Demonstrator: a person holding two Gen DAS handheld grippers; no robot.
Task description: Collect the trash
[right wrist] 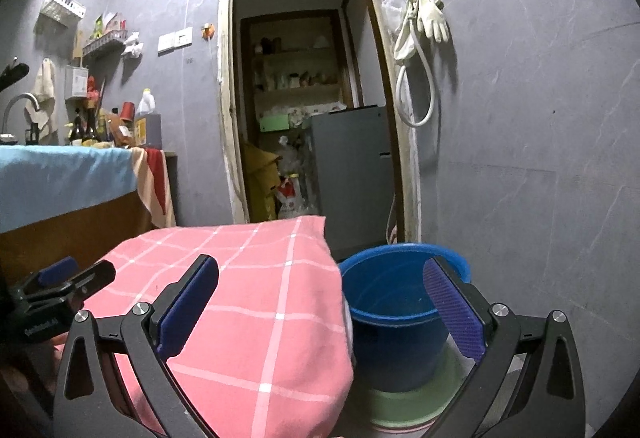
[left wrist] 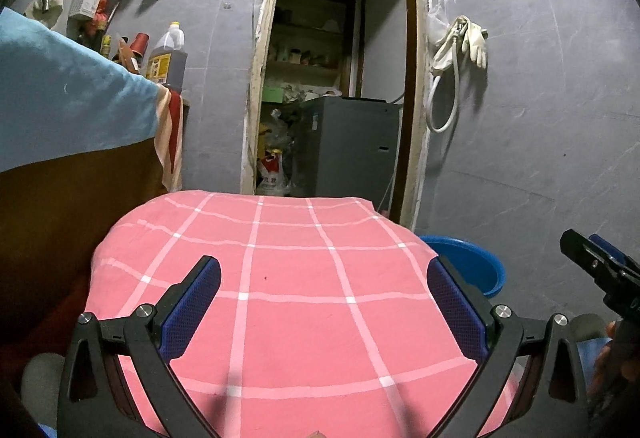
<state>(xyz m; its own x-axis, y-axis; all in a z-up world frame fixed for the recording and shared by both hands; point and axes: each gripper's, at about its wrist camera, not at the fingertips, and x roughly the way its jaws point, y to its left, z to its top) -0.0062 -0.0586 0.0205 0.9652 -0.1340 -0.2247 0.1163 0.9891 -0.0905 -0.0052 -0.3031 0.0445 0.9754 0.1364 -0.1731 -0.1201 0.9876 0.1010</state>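
Above the pink checked cloth (left wrist: pixel 288 298), the left gripper (left wrist: pixel 324 302) hangs with its jaws spread wide and nothing between them. To the right of the cloth, the right gripper (right wrist: pixel 320 302) is likewise wide open and empty, its left finger over the cloth's edge and its right finger over the blue bucket (right wrist: pixel 394 318). The bucket stands on the floor just beside the cloth-covered worktop, on a pale green base (right wrist: pixel 404 408); its inside looks empty as far as can be seen.

No trash shows on the cloth in either view, so the thing to collect is not in sight here. Beyond the cloth, a doorway (left wrist: pixel 340 78) opens on a cluttered storeroom with bags (left wrist: pixel 274 166) on its floor.

One risk is a finger snagging the loose cloth and dragging it off. Another is the right gripper knocking the bucket, since it hovers close over its rim.
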